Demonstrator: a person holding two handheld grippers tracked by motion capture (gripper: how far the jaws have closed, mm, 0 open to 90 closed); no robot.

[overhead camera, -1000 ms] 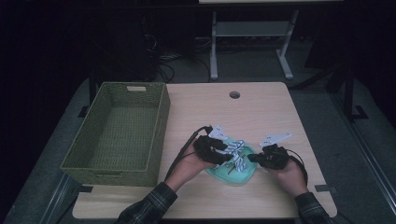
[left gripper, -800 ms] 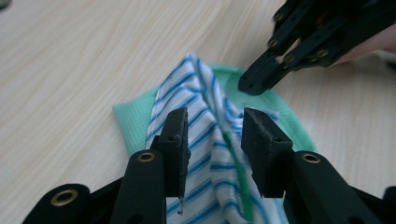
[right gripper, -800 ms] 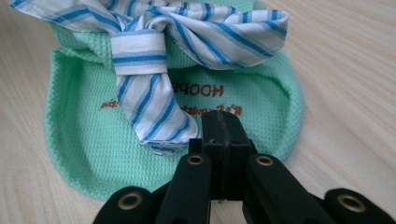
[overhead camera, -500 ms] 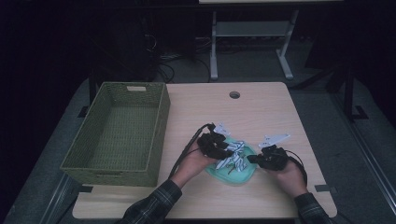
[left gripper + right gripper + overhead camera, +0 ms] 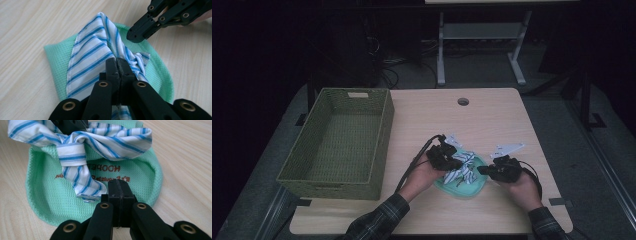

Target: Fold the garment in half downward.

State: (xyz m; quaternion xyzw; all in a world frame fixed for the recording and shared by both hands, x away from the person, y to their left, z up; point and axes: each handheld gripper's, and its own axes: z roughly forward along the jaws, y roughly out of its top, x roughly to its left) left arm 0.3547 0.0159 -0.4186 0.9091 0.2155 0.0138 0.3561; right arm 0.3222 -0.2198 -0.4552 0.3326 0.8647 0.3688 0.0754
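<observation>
Your left hand-held gripper [image 5: 119, 65] has just been closing, and its jaws now pinch a fold of the striped cloth [image 5: 92, 57], gathering the blue-and-white fabric into a ridge that rises away from the tips. Your right hand-held gripper [image 5: 119, 187] has its jaws pressed together over the near edge of the green cloth [image 5: 50, 202]; whether any fabric is caught between them cannot be told from its own view. In the left gripper view, that right gripper's tips [image 5: 136, 35] sit just beside the far side of the striped ridge.

Count what you have: two grippers, two cloths, one basket. The striped cloth lies bunched on top of the green cloth, which is spread flat on the counter [image 5: 492, 120] between your two hands, toward the near right part of the surface. The green cloth carries orange lettering, partly covered by a hanging corner of the striped one.

From the high view, your left gripper [image 5: 453, 161] reaches in from the left of the pile and your right [image 5: 482, 171] from the right, the two close together over the cloths. The woven green basket [image 5: 339, 140] stands on the left side of the counter, well apart from the pile. A small round hole [image 5: 463, 101] sits near the counter's far edge.
</observation>
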